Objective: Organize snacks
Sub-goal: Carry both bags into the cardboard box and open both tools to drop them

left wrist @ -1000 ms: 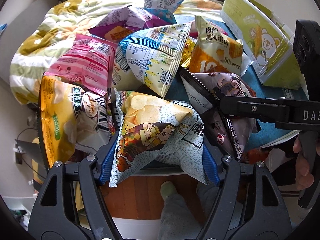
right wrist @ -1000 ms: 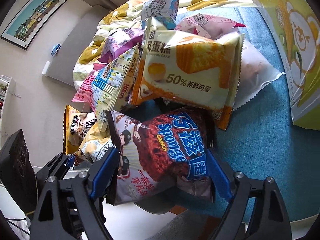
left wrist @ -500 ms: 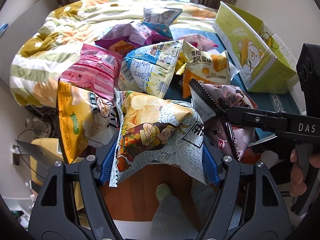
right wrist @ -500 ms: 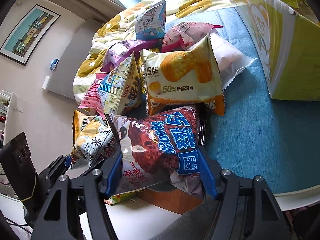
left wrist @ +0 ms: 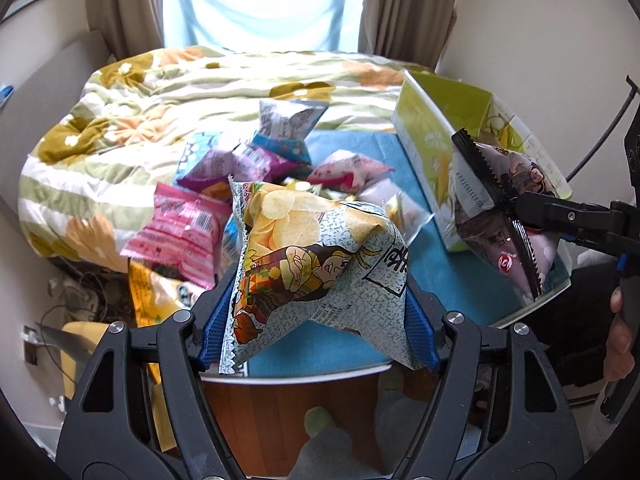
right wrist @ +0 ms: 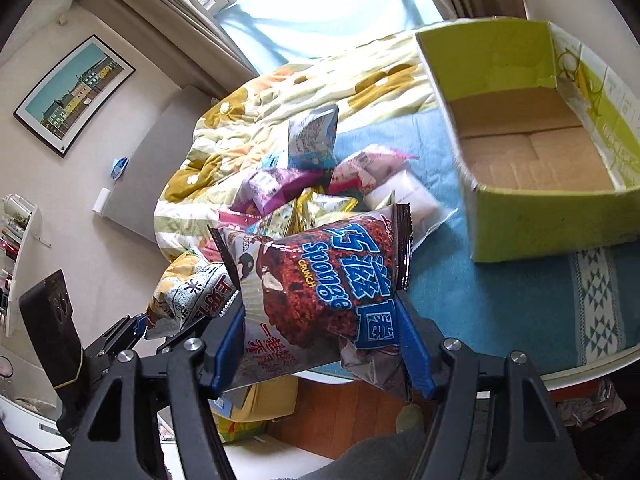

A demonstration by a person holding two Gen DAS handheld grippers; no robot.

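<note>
My left gripper (left wrist: 319, 322) is shut on a pale potato chip bag (left wrist: 320, 256) with a cartoon figure, held up above the near table edge. My right gripper (right wrist: 320, 338) is shut on a dark "Sponge Crunch" chocolate bag (right wrist: 320, 276), also lifted. In the left wrist view that chocolate bag (left wrist: 500, 216) hangs at the right, in front of the green cardboard box (left wrist: 424, 144). The right wrist view shows the box (right wrist: 520, 232) open-topped with nothing inside, to the right of the bag. The chip bag (right wrist: 188, 292) shows at lower left there.
A pile of snack bags (left wrist: 256, 168) lies on the blue tablecloth (right wrist: 500, 304) left of the box. Behind it is a bed with a floral quilt (left wrist: 160, 104). A yellow bag (left wrist: 156, 292) hangs off the table's left edge. Wooden floor and a person's foot (left wrist: 316, 420) lie below.
Both grippers have risen with their bags, lifting them clear of the pile. The view has tilted up, so the box's inside and the window now show.
</note>
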